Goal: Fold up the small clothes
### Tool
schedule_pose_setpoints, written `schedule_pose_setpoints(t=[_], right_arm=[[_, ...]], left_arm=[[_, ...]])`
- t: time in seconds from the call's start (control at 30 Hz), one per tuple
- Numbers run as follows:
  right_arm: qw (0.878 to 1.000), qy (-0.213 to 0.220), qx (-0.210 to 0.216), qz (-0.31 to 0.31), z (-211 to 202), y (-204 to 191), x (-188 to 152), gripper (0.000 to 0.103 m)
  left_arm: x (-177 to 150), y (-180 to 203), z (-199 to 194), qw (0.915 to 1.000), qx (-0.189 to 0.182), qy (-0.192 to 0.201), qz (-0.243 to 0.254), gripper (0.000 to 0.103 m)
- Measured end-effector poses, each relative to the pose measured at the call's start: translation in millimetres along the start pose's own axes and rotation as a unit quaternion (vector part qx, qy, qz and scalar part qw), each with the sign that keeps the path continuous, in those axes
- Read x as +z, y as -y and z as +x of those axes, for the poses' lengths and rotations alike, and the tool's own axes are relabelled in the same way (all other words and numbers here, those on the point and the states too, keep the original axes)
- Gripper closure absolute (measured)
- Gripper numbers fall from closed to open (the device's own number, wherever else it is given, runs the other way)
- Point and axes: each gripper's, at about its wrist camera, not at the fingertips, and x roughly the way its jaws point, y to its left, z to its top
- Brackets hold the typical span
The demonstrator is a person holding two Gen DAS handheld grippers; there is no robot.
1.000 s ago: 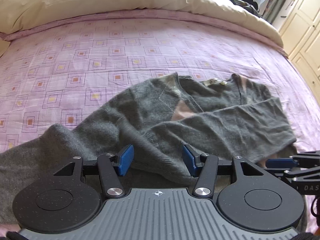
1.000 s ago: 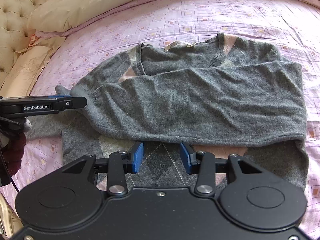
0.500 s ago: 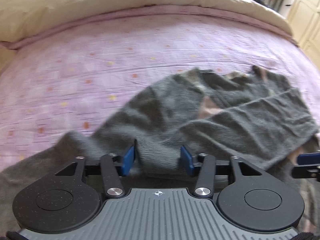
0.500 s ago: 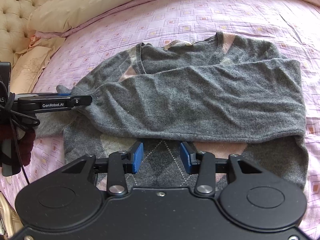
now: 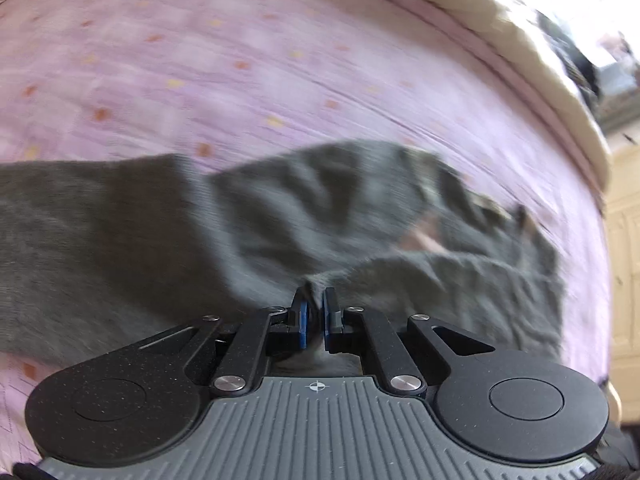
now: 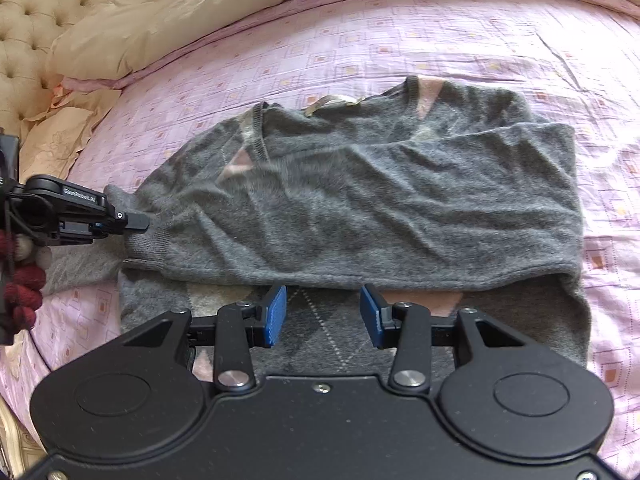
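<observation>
Left gripper (image 5: 315, 304) just closed, pinching sweater (image 6: 360, 200) cuff; right gripper (image 6: 323, 314) spread, empty, over sweater's near hem. Sweater flat on bed (image 6: 480, 40). Mid sleeve fold; next, likely carrying cuff across body.

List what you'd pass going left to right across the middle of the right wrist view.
Hand in a dark red glove → left gripper, shut on the sweater's cuff → grey argyle sweater with one sleeve folded across it → pink patterned bedsheet.
</observation>
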Motion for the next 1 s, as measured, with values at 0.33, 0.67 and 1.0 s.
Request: schedule_pose_setpoints(t=[0.33, 0.67, 1.0], right_arm=[[0.998, 0.034, -0.055, 0.02, -7.8, 46.1, 26.3, 0.046], [0.986, 0.07, -0.134, 0.076, -6.8, 113.4, 62.7, 0.041], [0.982, 0.047, -0.131, 0.125, 18.4, 165.3, 76.4, 0.044]], left_arm=[[1.2, 28.4, -24.2, 0.989, 0.074, 0.072, 0.106, 0.092], [-49.0, 68.7, 15.4, 0.981, 0.064, 0.018, 0.182, 0.072], [-56.7, 79.0, 25.1, 0.9791, 0.059, 0.016, 0.194, 0.038]])
